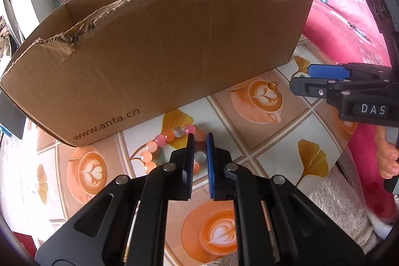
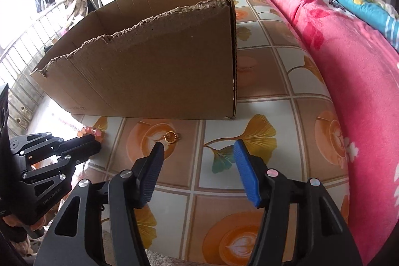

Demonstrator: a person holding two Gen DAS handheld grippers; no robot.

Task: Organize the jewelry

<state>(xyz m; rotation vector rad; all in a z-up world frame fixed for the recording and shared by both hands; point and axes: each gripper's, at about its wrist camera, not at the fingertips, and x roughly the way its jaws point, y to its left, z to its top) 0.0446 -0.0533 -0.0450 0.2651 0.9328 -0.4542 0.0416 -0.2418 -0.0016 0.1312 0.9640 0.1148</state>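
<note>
A bracelet of pink, orange and clear beads (image 1: 159, 141) lies on the patterned tablecloth just in front of the cardboard box (image 1: 162, 54). My left gripper (image 1: 200, 138) is shut on its right side, with beads showing in the narrow gap between the pads. From the right wrist view that gripper (image 2: 97, 143) sits at the far left with the bracelet (image 2: 91, 131) at its tip. A small gold ring (image 2: 170, 137) with an orange stone lies on the cloth ahead of my right gripper (image 2: 198, 145), which is open and empty. The ring (image 1: 271, 86) sits just left of the right gripper (image 1: 300, 77).
The open cardboard box (image 2: 162, 66) has a torn front edge and stands at the back of the table (image 2: 286, 116). A pink blanket (image 2: 361, 66) is piled along the table's right side. A person's hand (image 1: 386, 156) holds the right gripper's handle.
</note>
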